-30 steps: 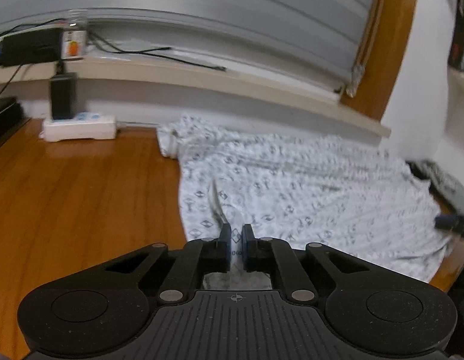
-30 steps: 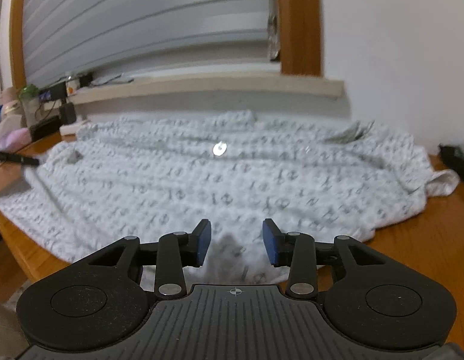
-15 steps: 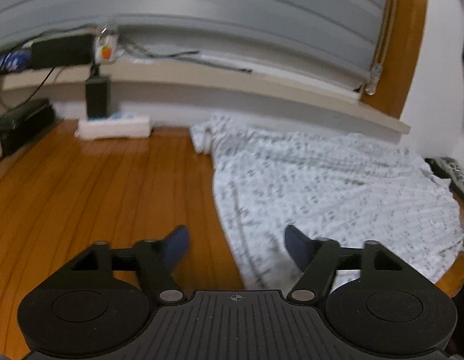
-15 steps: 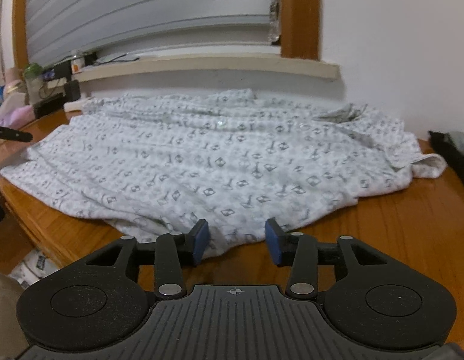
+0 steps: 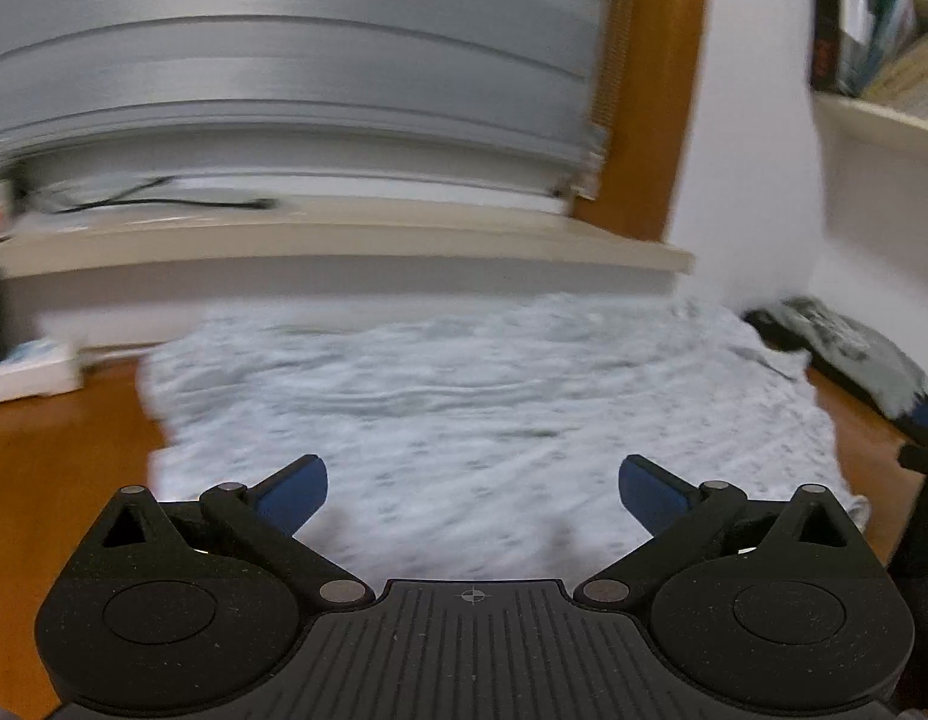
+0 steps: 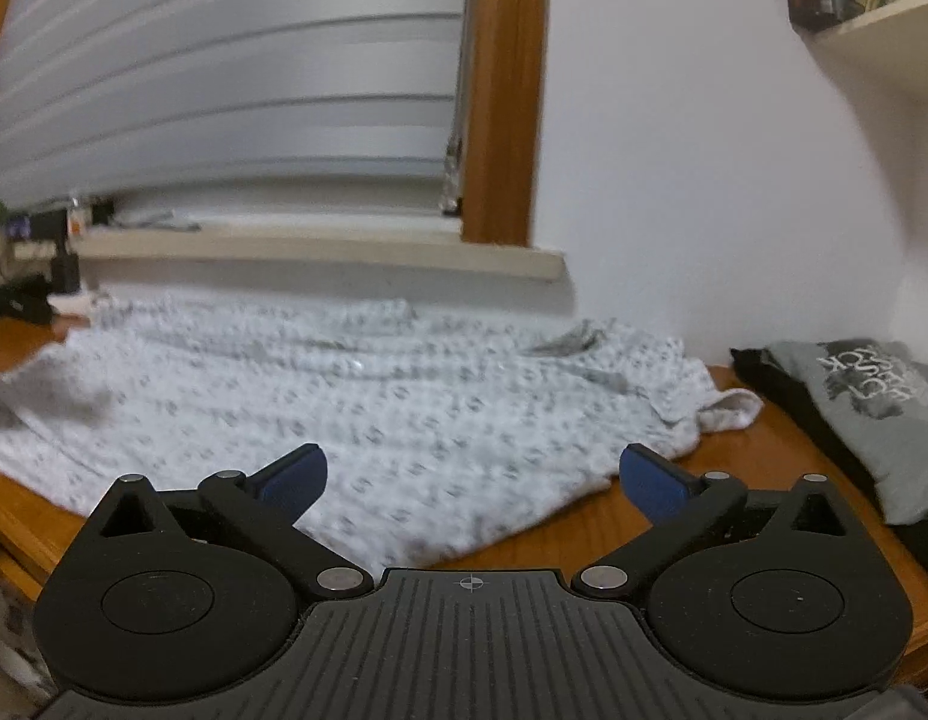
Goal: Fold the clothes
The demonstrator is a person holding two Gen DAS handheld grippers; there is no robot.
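Patterned shirt (image 6: 374,396) spread on wooden table (image 6: 758,450), left tongs (image 5: 473,489) wide, right tongs (image 6: 473,477) wide, both empty

Both grippers spread wide, holding nothing

The left gripper (image 5: 473,489) has its two blue-padded fingers (image 5: 293,489) splayed far apart, tips angled outward, with nothing between them; its black linkage arms and round pivot housings fill the lower part of the left wrist view. The right gripper (image 6: 473,480) is posed alike: blue-padded fingers (image 6: 653,483) set wide, empty gap between. In the left wrist view, part of the right gripper shows at the right edge.
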